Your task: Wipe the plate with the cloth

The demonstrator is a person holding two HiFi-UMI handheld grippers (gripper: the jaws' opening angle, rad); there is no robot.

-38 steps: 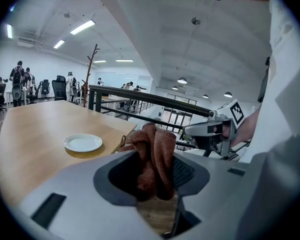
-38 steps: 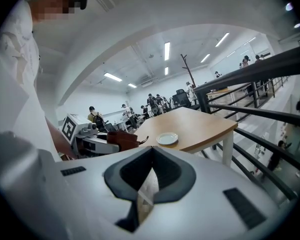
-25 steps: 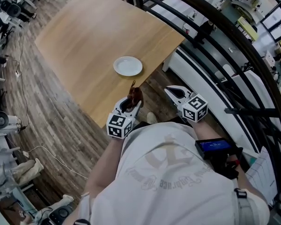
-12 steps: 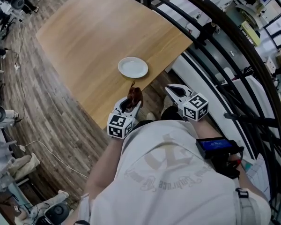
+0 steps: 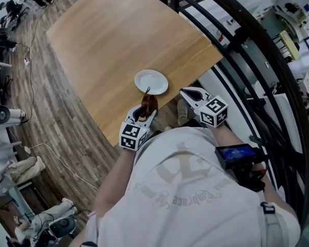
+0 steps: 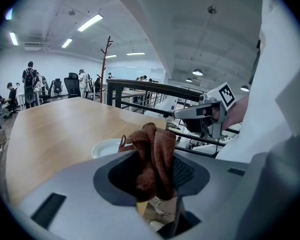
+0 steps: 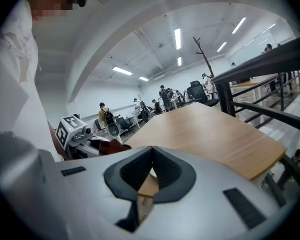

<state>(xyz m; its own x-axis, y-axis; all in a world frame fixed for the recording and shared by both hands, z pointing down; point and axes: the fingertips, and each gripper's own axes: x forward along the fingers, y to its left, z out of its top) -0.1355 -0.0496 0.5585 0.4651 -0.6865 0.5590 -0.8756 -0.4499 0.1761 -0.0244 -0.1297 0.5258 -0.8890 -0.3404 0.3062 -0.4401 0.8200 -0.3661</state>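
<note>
Since a second before, the gap between the cloth (image 5: 150, 105) and the plate (image 5: 151, 82) had narrowed in the head view, and both grippers sat nearer the plate

The left gripper (image 5: 143, 118) pinched the reddish-brown cloth between its fingers (image 6: 183, 172). The cloth was bunched and stood up out of the grip, with a thin loop sticking up at one side. It hung over the near edge of the wooden table (image 5: 113, 40), just short of the plate and not touching it.

The white plate lay flat on the table, close to that near edge and near the corner by the dark railing (image 5: 257, 55). In the left gripper view its rim showed just behind the cloth.

The right gripper (image 5: 190, 93) was held off the table's edge, to the right of the plate. Its fingers (image 7: 166, 176) were pressed together with nothing between them, pointing toward the table
</note>
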